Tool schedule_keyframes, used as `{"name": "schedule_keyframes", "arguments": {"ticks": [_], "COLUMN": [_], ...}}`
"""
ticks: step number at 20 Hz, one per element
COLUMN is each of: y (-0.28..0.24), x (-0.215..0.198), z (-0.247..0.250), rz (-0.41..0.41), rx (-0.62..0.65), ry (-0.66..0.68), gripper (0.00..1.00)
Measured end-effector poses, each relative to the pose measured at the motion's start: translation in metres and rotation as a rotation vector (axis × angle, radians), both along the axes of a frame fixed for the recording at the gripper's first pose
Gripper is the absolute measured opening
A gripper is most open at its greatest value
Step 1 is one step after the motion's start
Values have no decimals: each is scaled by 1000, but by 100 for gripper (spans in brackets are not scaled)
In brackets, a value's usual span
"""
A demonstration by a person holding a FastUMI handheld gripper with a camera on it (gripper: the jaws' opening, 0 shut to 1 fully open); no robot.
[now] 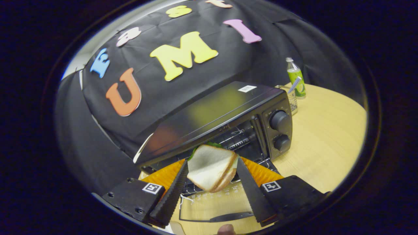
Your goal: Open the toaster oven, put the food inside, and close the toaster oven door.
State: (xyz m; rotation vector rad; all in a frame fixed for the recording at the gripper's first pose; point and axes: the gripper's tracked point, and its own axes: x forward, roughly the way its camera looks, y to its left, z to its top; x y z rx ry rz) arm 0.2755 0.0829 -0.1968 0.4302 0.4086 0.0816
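— Where's the sandwich [212, 168]?
— Clamped between your gripper's [212, 176] fingers — held at the oven's [228, 114] open mouth, above the dropped door [209, 209], so you can slide it in.

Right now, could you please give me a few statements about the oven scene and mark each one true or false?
1. The claw grips a sandwich. True.
2. The oven door is shut. False: it hangs open under the sandwich.
3. A green bottle stands on the table beyond the oven. True.
4. The sandwich lies on the oven rack. False: it is held between the fingers, in front of the opening.
5. The oven has two knobs. True.
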Motion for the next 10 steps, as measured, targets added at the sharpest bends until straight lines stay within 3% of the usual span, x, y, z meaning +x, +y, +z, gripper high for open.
{"name": "schedule_keyframes", "arguments": {"ticks": [4, 10], "y": [9, 7], "x": [-59, -124], "z": [-7, -27], "rz": [113, 143], "rx": [-166, -357], "ry": [-8, -50], "gripper": [99, 100]}}
